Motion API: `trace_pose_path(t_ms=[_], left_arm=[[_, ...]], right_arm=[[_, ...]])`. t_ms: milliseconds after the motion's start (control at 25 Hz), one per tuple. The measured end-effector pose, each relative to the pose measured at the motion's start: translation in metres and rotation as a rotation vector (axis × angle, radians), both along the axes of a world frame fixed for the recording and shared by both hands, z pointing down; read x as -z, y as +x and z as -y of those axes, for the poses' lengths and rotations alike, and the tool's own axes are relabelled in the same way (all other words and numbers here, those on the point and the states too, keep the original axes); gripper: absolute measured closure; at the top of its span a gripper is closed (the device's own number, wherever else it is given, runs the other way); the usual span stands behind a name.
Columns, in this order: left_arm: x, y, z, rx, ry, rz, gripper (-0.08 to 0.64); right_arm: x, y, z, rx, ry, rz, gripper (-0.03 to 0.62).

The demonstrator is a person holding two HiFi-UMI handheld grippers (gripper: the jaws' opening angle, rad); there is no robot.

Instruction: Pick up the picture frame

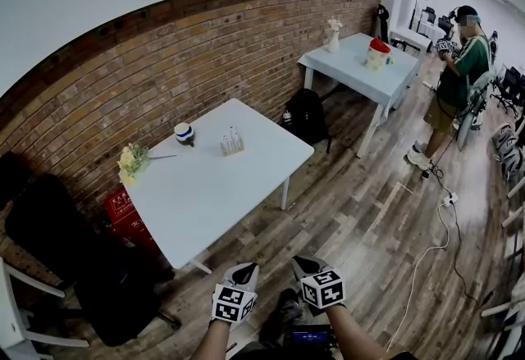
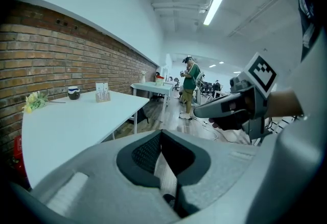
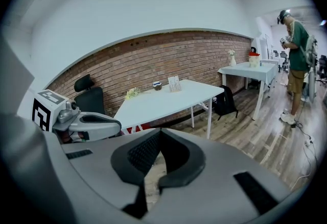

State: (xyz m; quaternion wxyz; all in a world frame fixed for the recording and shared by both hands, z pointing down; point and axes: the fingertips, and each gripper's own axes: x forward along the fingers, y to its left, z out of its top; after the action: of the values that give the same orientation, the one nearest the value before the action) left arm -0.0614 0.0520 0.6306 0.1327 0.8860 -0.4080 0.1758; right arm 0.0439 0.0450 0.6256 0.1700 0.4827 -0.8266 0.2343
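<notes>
Frame (image 1: 232, 142) upright on worktop (image 1: 213, 202), just right of cup (image 1: 184, 133). Left gripper (image 1: 244, 270) and right gripper (image 1: 307, 263) shut, empty, well short of cup. Risk: jaws left closed could topple frame toward cup.

White table (image 1: 221, 194) — along its far side lie yellow flowers (image 1: 131, 160), a small pot (image 1: 184, 133), the upright picture frame (image 1: 232, 143).

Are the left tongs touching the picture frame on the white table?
Apart. The head view shows the left tongs over the floor, short of the table, while the picture frame stands on its far part.
</notes>
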Motion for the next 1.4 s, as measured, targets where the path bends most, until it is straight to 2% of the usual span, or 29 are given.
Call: trace_pose_path(t_ms=[920,1400], left_arm=[[0.005,0.027,0.166,0.145,-0.007,0.041,0.548],[0.002,0.03,0.204,0.245,-0.029,0.029,0.548]], right_arm=[[-0.003,0.037,0.176,0.125,-0.023,0.036,0.584],[-0.012,0.043,0.224,0.189,-0.052,0.054,0.584]])
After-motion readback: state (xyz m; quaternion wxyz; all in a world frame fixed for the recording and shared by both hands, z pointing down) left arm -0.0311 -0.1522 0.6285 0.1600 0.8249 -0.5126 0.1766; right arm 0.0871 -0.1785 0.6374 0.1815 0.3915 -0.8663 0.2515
